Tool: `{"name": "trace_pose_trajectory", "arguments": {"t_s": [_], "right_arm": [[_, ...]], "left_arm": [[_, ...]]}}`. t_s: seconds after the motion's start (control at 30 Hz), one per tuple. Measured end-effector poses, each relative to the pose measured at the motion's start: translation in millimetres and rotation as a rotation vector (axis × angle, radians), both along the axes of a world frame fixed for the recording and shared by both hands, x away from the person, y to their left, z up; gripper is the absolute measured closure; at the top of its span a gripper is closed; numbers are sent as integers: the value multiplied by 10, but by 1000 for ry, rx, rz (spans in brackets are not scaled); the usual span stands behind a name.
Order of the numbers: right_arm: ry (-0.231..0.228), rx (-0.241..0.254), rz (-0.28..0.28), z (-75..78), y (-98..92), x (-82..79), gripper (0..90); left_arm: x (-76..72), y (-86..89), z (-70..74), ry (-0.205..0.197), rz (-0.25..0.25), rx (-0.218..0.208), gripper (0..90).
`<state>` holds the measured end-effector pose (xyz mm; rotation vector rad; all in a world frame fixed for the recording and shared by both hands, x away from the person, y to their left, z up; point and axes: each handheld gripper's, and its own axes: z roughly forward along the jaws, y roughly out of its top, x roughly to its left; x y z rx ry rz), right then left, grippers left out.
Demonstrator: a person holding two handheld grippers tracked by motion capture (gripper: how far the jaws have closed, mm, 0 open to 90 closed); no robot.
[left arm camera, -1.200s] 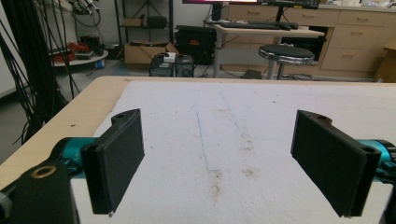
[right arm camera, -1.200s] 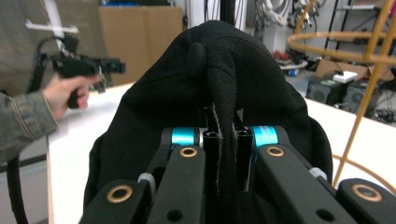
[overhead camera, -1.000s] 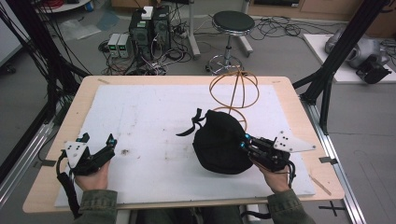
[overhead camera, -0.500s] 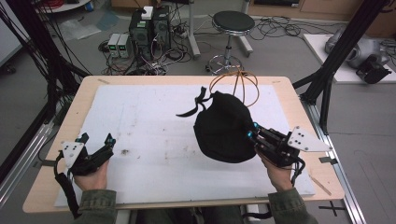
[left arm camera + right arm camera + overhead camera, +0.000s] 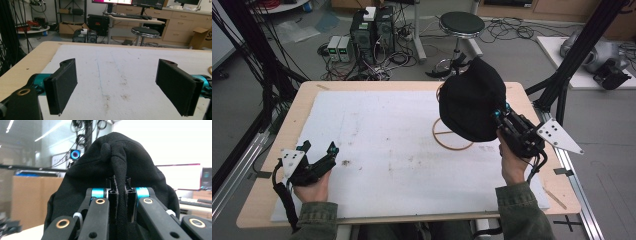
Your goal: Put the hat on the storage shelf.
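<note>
Wooden table stands in a lab room, and a white foam sheet covers most of its top, probably to give a soft, plain surface for the work. On the floor behind it are computers with many cables and a round stool.

On the right side of the sheet, a wire hat stand shows its round base ring with a cross bar; the upper part is hidden behind the cap. It seems to be the place where the cap must sit.

Above this stand hangs a black cap, lifted in the air and clear of the sheet. Its strap sticks out on the far side. In my judgement it is held high so that its opening can come down over the top of the stand.

Holding it is the right gripper, whose jaws are clenched on a fold of the cap's fabric; in the right gripper view the cloth is pinched tightly between the two pads. A pinch on the edge lets the rest of the cap hang free.

Near the left corner of the table, the left gripper rests low over the sheet. Its jaws stand wide apart with nothing between them, as the pads show. It looks to be waiting, away from the work.
</note>
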<state>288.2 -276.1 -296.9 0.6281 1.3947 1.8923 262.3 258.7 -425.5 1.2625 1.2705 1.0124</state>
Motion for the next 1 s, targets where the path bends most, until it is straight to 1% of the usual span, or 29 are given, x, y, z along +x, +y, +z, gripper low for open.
{"name": "trace_pose_trajectory", "arguments": {"t_s": [0.1,0.13,0.2,0.33,0.43,0.57,0.6,0.67,0.8,0.9,1.0], "right_arm": [[-13,26,-43,37,0,48,863],[-9,35,-59,51,4,68,863],[-7,33,-77,88,15,113,863],[-8,11,-93,176,60,211,863],[8,-8,-98,244,99,285,862],[51,-5,-105,309,143,400,858],[60,-6,-113,323,165,451,858],[60,-10,-120,326,171,473,858],[76,-28,-130,351,204,567,858],[93,-22,-126,371,207,610,858],[110,-34,-136,366,219,660,858]], "left_arm": [[-7,-4,-3,2,0,-4,176],[-6,-3,-1,1,-4,-2,176],[-7,-8,6,1,-7,1,176],[-4,-12,15,-2,-9,5,176],[-1,-8,8,1,-10,13,176],[-4,-2,9,8,-9,18,176],[-8,2,14,7,-9,19,176],[-14,6,17,5,-9,18,176],[-18,8,13,9,-6,14,177],[-25,4,13,11,-6,18,177],[-28,3,14,11,-6,19,177]]}}
